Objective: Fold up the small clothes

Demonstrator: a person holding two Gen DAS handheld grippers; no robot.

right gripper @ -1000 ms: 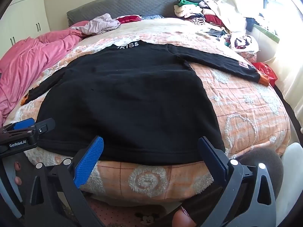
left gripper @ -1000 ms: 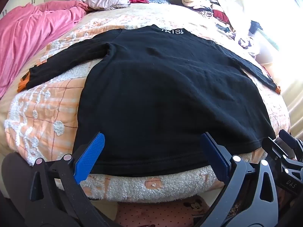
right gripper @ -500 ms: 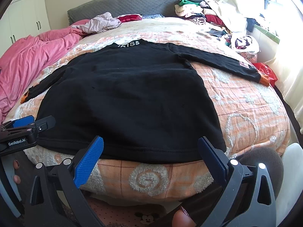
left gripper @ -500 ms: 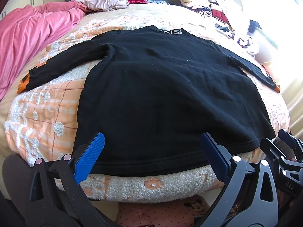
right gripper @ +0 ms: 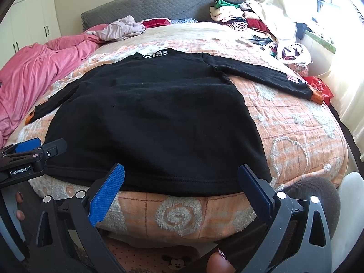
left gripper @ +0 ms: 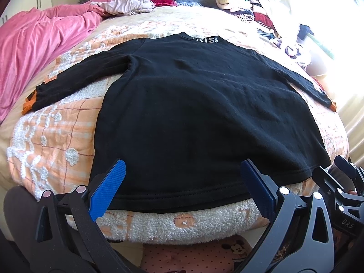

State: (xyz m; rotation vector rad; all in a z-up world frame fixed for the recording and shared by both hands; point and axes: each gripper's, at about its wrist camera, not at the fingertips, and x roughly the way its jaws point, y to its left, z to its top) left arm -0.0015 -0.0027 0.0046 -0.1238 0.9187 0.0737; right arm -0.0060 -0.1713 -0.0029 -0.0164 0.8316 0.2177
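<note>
A black long-sleeved top (left gripper: 193, 113) (right gripper: 154, 118) lies flat on the bed, back up, collar lettering at the far end and both sleeves spread out, with orange cuffs (left gripper: 28, 104) (right gripper: 316, 96). My left gripper (left gripper: 182, 182) hovers open over the bottom hem, blue pads wide apart, nothing between them. My right gripper (right gripper: 180, 182) is also open, just short of the hem near its right part. In the right wrist view the left gripper (right gripper: 34, 152) shows at the left edge; in the left wrist view the right gripper (left gripper: 341, 182) shows at the right edge.
The bed carries an orange and white quilt (right gripper: 307, 136). A pink blanket (left gripper: 34, 52) is bunched on the left, and a pile of clothes (right gripper: 261, 25) sits at the back right by the window. A grey headboard (right gripper: 147, 4) stands behind. A fingertip (right gripper: 219, 264) shows at the bottom.
Both grippers have drifted very slightly; the top sits a little lower in both views. Nothing was grasped and both grippers stay open.
</note>
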